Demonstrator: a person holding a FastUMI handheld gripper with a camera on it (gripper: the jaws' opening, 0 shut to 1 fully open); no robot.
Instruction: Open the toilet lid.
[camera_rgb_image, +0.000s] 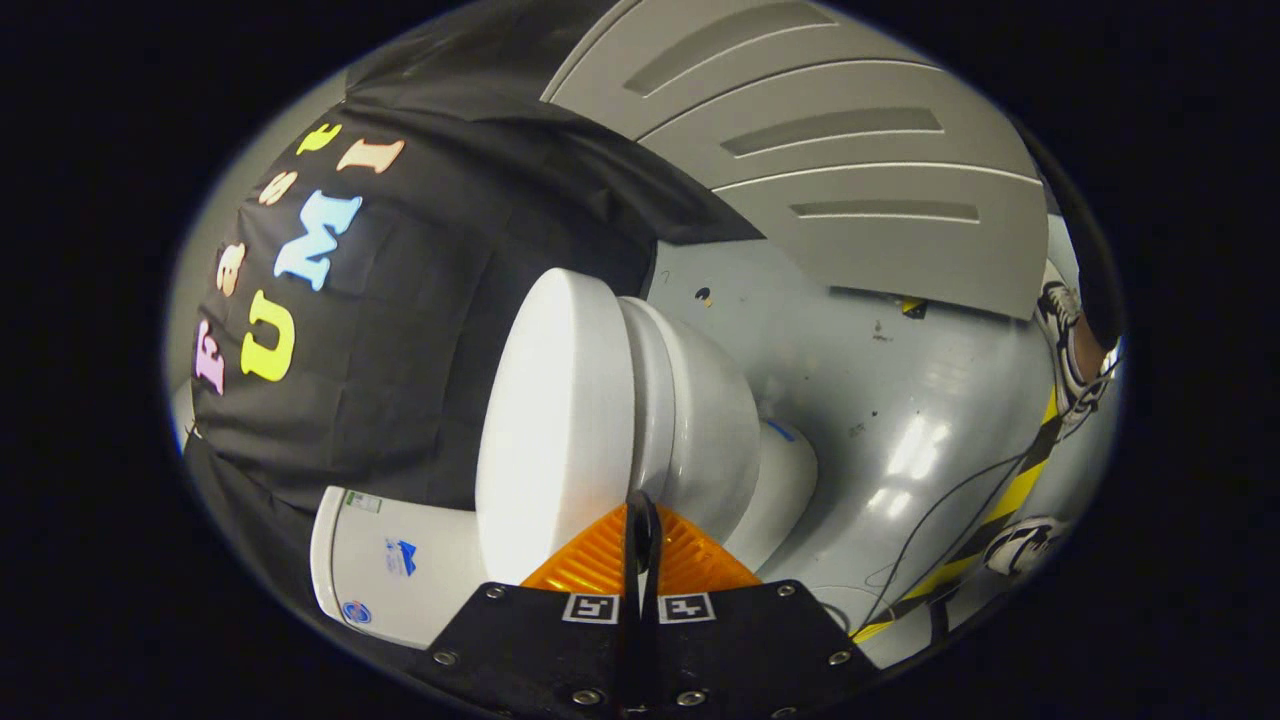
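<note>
Black cloth (400, 330) hangs as the wall of the booth, beyond the gripper and off to one side. Next to the cloth is a grey panel (830, 150) with long slots in it. A shiny grey floor (900, 400) spreads out on the other side, with a yellow and black stripe (1010, 500) and a thin cable (930, 520) lying on it. Two shoes (1065, 340) of a person stand far off on that floor.

The whole scene looks turned on its side. A white toilet (700, 420) stands just ahead of the gripper (640, 525). Its lid (555, 410) is white and smooth, and it lies flat on the seat and bowl, so the toilet is closed. The white tank (390, 565) with small stickers sits behind the lid, close to the cloth.

The two fingers (590, 560) of the gripper are pressed close together, with only a thin dark gap between them. Their tips are right at the front edge of the lid, where the lid meets the seat. I cannot tell if the tips are touching the lid or are just in front of it. Nothing is held between them.
</note>
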